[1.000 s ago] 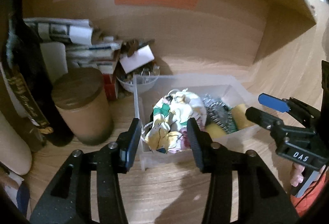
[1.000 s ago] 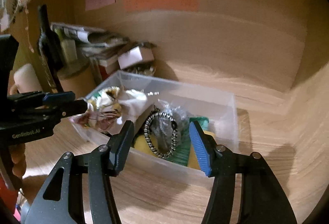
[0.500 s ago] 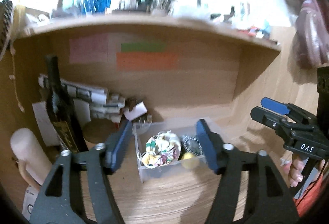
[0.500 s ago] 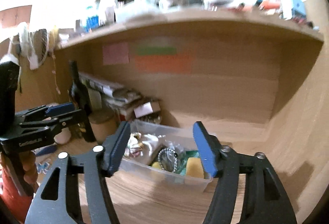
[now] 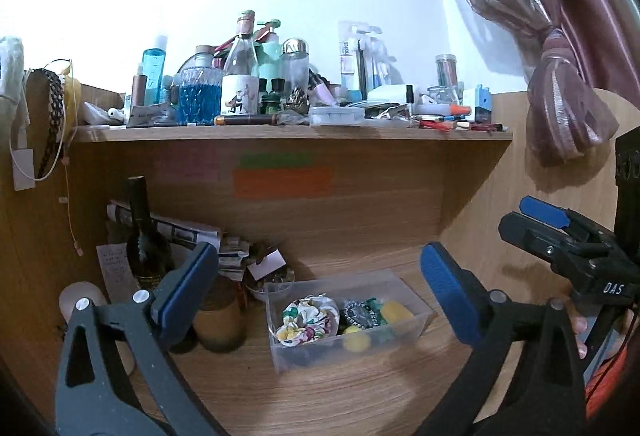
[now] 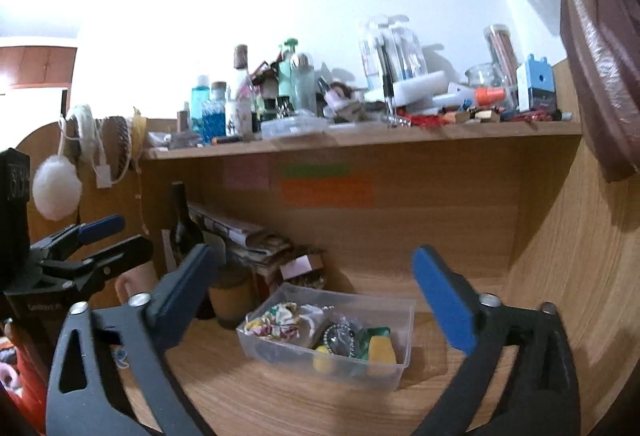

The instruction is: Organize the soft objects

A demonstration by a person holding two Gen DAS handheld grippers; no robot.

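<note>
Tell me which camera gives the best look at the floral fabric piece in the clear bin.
The left wrist view: it looks down into the clear bin, so the floral fabric piece shows nearly whole. In the right wrist view the floral fabric piece is seen lower and blurrier, partly behind the bin wall.

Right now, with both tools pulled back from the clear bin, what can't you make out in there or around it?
- Bin bottom: hidden under the floral cloth and yellow sponge, both views.
- Beaded ring: too small to tell what it is.
- Sticky notes on the back wall: writing too blurred, both views.
- Bowl behind the bin: contents too small in the left view, blurred in the right.
</note>
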